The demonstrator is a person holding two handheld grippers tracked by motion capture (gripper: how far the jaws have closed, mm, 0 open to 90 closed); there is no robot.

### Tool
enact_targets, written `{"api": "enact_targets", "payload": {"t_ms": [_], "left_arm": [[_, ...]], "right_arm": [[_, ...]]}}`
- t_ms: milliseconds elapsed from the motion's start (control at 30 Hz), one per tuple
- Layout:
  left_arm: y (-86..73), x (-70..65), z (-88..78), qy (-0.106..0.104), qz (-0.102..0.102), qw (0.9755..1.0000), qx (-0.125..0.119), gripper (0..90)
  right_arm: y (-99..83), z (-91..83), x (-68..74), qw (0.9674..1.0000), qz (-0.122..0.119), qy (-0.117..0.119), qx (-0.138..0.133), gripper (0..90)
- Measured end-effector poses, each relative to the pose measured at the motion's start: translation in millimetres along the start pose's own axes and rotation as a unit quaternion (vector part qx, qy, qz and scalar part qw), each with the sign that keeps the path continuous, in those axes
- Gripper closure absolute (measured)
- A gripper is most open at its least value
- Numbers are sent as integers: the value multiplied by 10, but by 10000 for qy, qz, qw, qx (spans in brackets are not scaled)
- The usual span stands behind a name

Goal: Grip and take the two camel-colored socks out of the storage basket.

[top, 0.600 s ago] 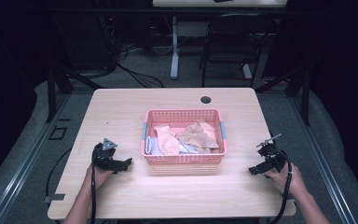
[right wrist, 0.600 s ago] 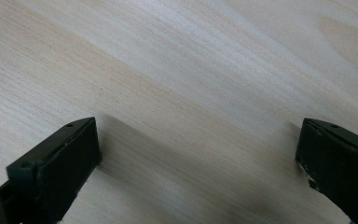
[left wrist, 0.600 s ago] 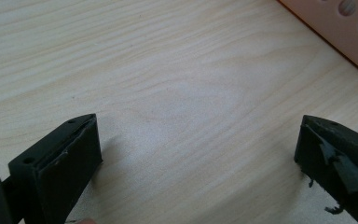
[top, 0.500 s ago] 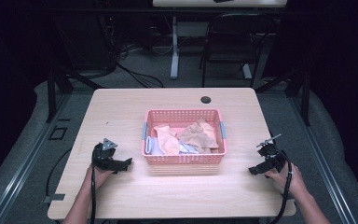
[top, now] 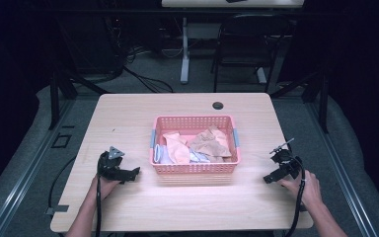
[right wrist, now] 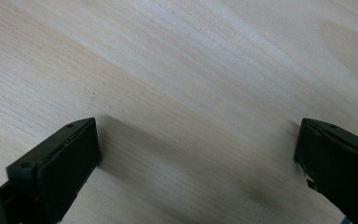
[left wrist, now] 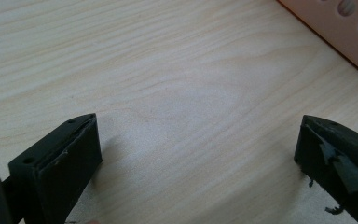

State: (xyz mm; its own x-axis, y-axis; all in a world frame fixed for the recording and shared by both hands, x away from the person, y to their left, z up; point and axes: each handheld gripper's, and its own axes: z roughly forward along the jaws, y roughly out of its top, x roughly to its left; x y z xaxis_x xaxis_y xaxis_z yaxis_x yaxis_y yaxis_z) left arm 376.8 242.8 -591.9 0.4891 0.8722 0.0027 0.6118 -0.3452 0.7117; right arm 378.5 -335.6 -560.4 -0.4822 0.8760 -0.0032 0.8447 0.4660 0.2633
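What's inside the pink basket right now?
The basket holds crumpled cloths: an orange one, a tan one, and pale bluish-white pieces. Anything beneath them is covered.

Light wooden table (top: 187,207) with a basket on it

A pink basket (top: 194,168) sits between the left gripper (top: 131,174) and right gripper (top: 269,178); both rest on the tabletop.

A pink plastic basket (top: 193,168) with perforated walls and small grey-blue handles on its two short sides stands upright at the middle of the worktop (top: 187,207). Inside lies a loose heap of crumpled cloths (top: 197,147) (peach and tan pieces on top, a pale bluish-white one low at the left), all within the rim. One perforated pink corner (left wrist: 349,32) of the basket shows in the left gripper view, resting flat on the wood.
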Motion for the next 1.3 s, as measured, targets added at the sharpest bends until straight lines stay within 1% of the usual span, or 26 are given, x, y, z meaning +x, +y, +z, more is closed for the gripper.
{"api": "enact_targets", "payload": {"t_ms": [200, 267, 300, 333, 367, 433, 467, 500, 567, 600, 633, 667, 733, 767, 800, 833, 867, 900, 967, 1000, 1033, 1067, 1100, 1233, 1267, 1300], "left_arm": [[2, 3, -1, -3, 15, 10000, 9, 2], [3, 4, -1, -9, 16, 10000, 17, 1], [2, 4, -1, -9, 15, 10000, 15, 1], [2, 3, -1, -7, 17, 10000, 14, 1], [2, 2, 0, -2, 13, 10000, 4, 2], [-1, -4, -3, 4, 9, 10000, 10, 2], [-2, -8, -5, -11, 23, 10000, 9, 2], [-4, -11, -7, -11, 27, 10000, 4, 2], [-13, -21, -14, -15, 11, 10000, 1, 2], [-18, -23, -18, -30, 44, 10000, -10, 2], [-18, -23, -18, -30, 44, 10000, -10, 2], [-19, -24, -17, -35, 37, 10000, -11, 2], [-19, -24, -18, -35, 38, 10000, -10, 2], [-19, -24, -18, -33, 40, 10000, -9, 2], [-22, -29, -21, -31, 28, 10000, -6, 2], [-22, -30, -22, -36, 36, 10000, -5, 2], [-22, -31, -22, -36, 33, 10000, -6, 2], [-20, -29, -20, -49, 59, 10000, -5, 1], [-14, -35, -16, -63, 61, 10000, 17, 1], [-11, -34, -12, -68, 88, 9999, 0, 1], [-11, -37, -11, -68, 68, 10000, -5, 1], [-11, -37, -11, -68, 69, 10000, -3, 1], [-11, -37, -11, -68, 69, 10000, -3, 1], [-13, -38, -13, -54, 78, 10000, -6, 2], [-16, -44, -14, -43, 50, 10000, -13, 2], [-18, -46, -16, -49, 48, 10000, -6, 2]], "right_arm": [[13, -11, 5, 9999, 44, -20, 123, 0], [19, -50, -8, 9999, 93, 54, 54, 3], [21, -67, -8, 9998, 160, 79, -54, 4], [37, -111, -19, 9999, 89, 91, -14, 7], [47, -145, -18, 9999, 66, 114, -102, 12], [62, -183, -4, 9998, 77, 151, -145, 14], [68, -200, 9, 9996, 85, 179, -216, 16], [82, -225, 13, 9997, 13, 161, -192, 14], [98, -258, 34, 9994, 37, 195, -285, 14], [125, -303, 37, 9992, -1, 230, -320, 13], [125, -303, 37, 9992, -1, 230, -320, 13], [150, -340, 58, 9990, -28, 240, -366, 13], [158, -351, 74, 9990, -13, 229, -390, 12], [168, -373, 84, 9991, -72, 219, -348, 12], [179, -410, 106, 9989, -100, 218, -405, 11], [179, -410, 106, 9989, -100, 218, -405, 11], [187, -429, 119, 9986, -94, 288, -426, 9], [191, -451, 131, 9985, -130, 250, -466, 9], [201, -494, 173, 9983, -112, 264, -509, 8], [207, -519, 185, 9981, -153, 247, -538, 8], [216, -542, 202, 9978, -164, 308, -569, 7], [241, -585, 226, 9976, -208, 298, -584, 4], [254, -601, 246, 9972, -195, 319, -643, 3], [311, -656, 288, 9970, -274, 302, -655, 0], [331, -672, 303, 9969, -265, 343, -660, 0], [365, -708, 322, 9968, -301, 321, -671, 0]]}}
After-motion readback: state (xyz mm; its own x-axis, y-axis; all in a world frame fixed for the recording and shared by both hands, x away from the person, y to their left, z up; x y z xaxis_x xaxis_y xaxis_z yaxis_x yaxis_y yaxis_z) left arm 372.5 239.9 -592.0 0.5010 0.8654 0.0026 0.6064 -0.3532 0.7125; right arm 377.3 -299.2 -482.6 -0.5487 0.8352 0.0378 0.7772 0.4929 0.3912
